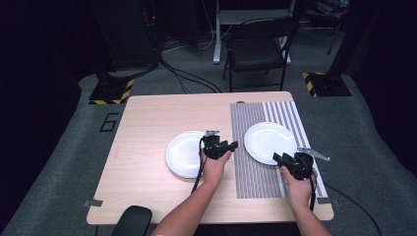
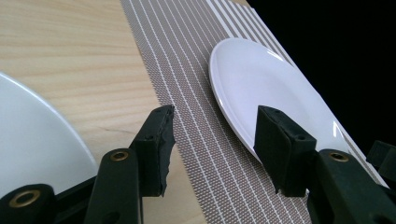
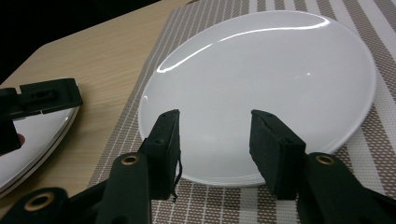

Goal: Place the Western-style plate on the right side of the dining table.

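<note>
Table (image 1: pixel 147 128), one: pale wood, one striped placemat (image 1: pixel 255 172) along its right side. Plates, two: one white plate (image 1: pixel 268 140) on the placemat toward the far right edge, a second plate (image 1: pixel 182 155) on bare wood at mid-table. We hold the left gripper (image 1: pixel 227 146) over the second plate's right rim, the right gripper (image 1: pixel 282 158) at the mat plate's near rim; both jaw pairs stand apart, gripping nothing. We judge both plates just set down. Next move: lift clear without nudging either rim.
</note>
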`<state>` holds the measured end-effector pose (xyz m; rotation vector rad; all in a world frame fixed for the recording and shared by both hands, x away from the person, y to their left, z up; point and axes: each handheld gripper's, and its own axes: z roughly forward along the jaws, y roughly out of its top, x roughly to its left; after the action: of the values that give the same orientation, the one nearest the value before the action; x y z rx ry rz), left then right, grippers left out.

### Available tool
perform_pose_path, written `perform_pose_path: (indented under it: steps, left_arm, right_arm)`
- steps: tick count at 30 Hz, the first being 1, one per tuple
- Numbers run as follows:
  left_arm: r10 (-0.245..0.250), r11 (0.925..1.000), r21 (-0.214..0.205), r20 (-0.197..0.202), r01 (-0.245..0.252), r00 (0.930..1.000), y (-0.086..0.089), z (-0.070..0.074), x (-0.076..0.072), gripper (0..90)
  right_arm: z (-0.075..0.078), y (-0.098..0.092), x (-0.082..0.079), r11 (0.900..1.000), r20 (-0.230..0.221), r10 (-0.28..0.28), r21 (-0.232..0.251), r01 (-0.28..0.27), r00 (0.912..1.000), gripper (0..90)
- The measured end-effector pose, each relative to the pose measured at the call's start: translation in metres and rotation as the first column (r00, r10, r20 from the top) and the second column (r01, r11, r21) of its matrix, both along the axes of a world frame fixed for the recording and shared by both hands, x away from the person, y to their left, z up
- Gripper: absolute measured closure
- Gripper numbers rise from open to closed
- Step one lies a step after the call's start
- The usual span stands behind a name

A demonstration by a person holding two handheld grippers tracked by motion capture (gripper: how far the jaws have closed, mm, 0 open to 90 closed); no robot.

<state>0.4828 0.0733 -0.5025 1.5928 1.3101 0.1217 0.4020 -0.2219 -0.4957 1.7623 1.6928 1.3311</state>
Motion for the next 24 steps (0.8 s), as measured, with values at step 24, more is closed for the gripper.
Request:
perform_pose_path:
  steps: [24]
  left_arm:
    - [0.023,0.9957,0.089,0.025,-0.026,0.9994,0.063,0.015,-0.010,46.8]
  right_arm:
    - [0.007,0.048,-0.002,0.9830,0.025,0.177,-0.055,-0.175,0.9840,51.8]
